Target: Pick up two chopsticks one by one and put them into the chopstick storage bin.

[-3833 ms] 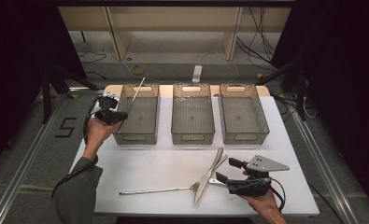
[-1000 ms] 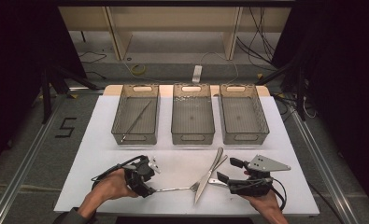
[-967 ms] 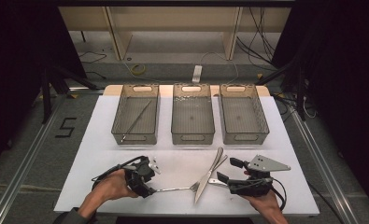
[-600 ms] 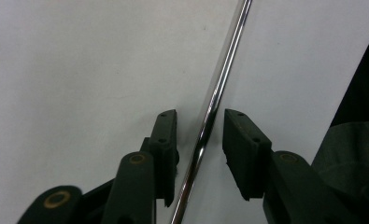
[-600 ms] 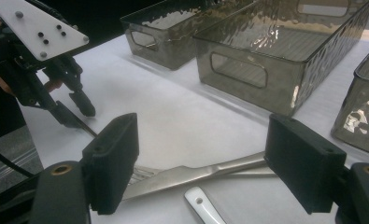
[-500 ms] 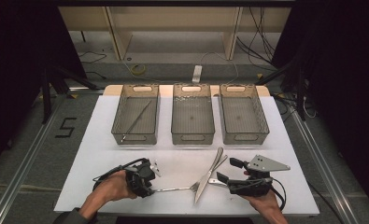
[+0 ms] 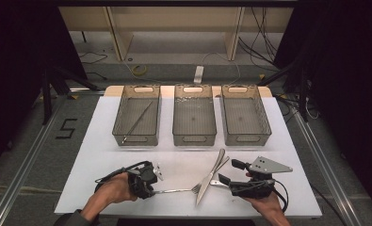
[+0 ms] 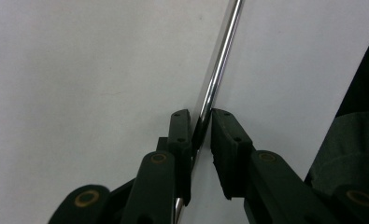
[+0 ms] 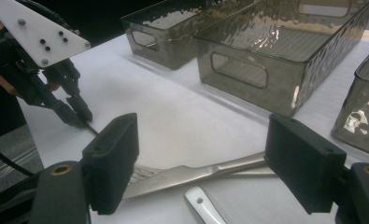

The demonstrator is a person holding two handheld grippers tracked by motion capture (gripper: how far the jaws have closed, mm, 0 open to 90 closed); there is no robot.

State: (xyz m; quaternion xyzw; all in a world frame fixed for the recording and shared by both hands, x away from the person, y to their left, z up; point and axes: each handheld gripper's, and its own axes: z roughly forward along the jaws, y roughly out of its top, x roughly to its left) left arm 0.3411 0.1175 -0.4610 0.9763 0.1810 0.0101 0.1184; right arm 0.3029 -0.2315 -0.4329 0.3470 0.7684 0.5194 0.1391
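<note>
A metal fork (image 7: 174,191) lies near the front edge of the white table (image 7: 103,155), tines pointing right. My left gripper (image 7: 150,187) points down onto its handle. In the left gripper view the chrome fork handle (image 8: 222,56) runs between the black pads (image 8: 180,133), and the left gripper (image 8: 201,133) has just been closing and now pinches it. Two knives (image 7: 211,175) lie crossed right of the tines. My right gripper (image 7: 230,172) rests beside them, open, and in the right gripper view a knife (image 9: 191,175) lies beyond the wide-apart jaws of the right gripper (image 9: 205,163).
Three smoky clear bins stand in a row at the back: left bin (image 7: 120,136) with a thin metal utensil (image 7: 136,120) in it, middle bin (image 7: 194,137), right bin (image 7: 246,137). A white handle (image 9: 203,207) lies below the knife. Bare table lies between bins and cutlery.
The left hand has come from the left bin, where the thin utensil now lies, down to the fork. Within the last second its jaws have narrowed on the handle; the right hand has stayed put.
</note>
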